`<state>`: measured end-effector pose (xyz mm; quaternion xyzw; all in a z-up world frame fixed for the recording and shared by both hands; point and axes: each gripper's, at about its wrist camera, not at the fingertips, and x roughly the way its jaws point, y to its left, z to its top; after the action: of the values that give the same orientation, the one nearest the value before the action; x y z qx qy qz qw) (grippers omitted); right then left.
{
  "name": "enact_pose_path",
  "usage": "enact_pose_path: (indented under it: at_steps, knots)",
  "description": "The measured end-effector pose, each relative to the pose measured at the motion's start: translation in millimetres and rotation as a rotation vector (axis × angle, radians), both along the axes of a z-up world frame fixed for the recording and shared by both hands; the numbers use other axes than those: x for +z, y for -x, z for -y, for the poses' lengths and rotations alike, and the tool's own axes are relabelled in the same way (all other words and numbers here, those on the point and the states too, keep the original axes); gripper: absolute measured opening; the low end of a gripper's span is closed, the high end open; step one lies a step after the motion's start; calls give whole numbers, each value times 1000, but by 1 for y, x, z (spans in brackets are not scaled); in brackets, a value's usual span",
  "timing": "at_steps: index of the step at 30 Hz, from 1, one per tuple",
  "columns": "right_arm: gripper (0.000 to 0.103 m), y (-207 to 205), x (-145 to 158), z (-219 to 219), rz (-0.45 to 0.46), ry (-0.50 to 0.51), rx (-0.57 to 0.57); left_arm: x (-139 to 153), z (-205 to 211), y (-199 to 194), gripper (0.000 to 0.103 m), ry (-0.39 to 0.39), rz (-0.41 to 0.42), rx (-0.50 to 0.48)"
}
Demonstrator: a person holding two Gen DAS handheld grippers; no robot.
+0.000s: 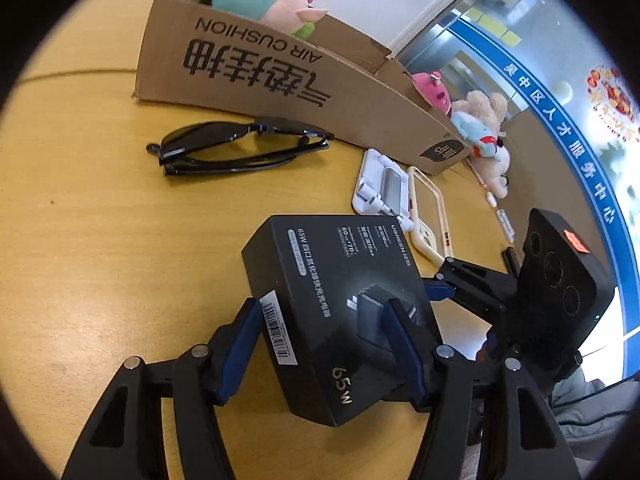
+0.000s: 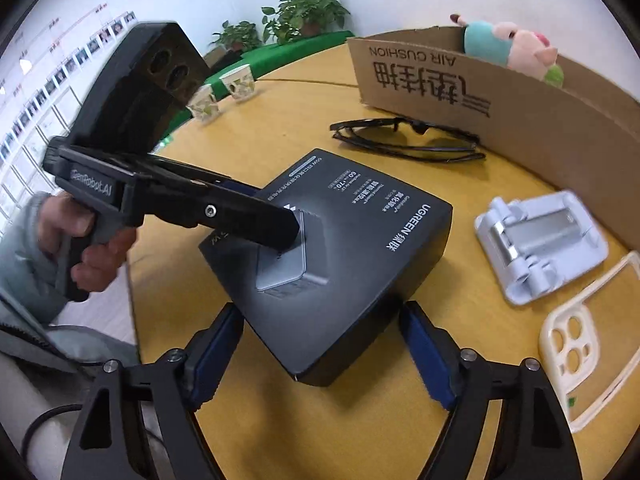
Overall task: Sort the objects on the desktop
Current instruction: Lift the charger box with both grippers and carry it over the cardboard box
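A round yellow wooden table (image 2: 400,420) carries a brown cardboard box (image 2: 540,128); black folded sunglasses (image 2: 404,140) lie just beside it, a black charger carton (image 2: 352,240) sits nearer, and a white plastic phone stand (image 2: 540,244) and a cream phone case (image 2: 588,340) lie near its wall.

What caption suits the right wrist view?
Both grippers meet at a black charger box on the yellow table, with sunglasses and a cardboard box behind.

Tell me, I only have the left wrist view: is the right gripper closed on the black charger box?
Observer: No. The right wrist view shows the right gripper open, fingers astride the black charger box's near corner.
Operator: Anything beyond the left gripper?
Observer: Two paper cups stand at the table's far edge.
Operator: What's holding the left gripper?
Observer: A hand wrapped around its handle.
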<state>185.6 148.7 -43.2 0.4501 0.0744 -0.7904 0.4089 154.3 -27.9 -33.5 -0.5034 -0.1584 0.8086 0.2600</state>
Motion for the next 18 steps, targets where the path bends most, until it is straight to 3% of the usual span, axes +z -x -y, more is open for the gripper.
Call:
enact_pose_path:
  at_steps: [3, 6, 9, 13, 18]
  knots:
    - [76, 0, 3, 0, -34, -6, -20, 9, -5, 0, 61, 45, -35, 7]
    - [76, -3, 17, -3, -100, 2, -40, 28, -4, 2, 61, 26, -96, 21]
    - [76, 0, 44, -14, -173, 50, -74, 59, -8, 6, 61, 25, -194, 19]
    - [76, 11, 86, -19, -312, 25, -103, 105, -17, 27, 61, 34, -322, 3]
    - [76, 36, 136, -36, -419, 53, -147, 160, -37, 52, 61, 59, -482, -40]
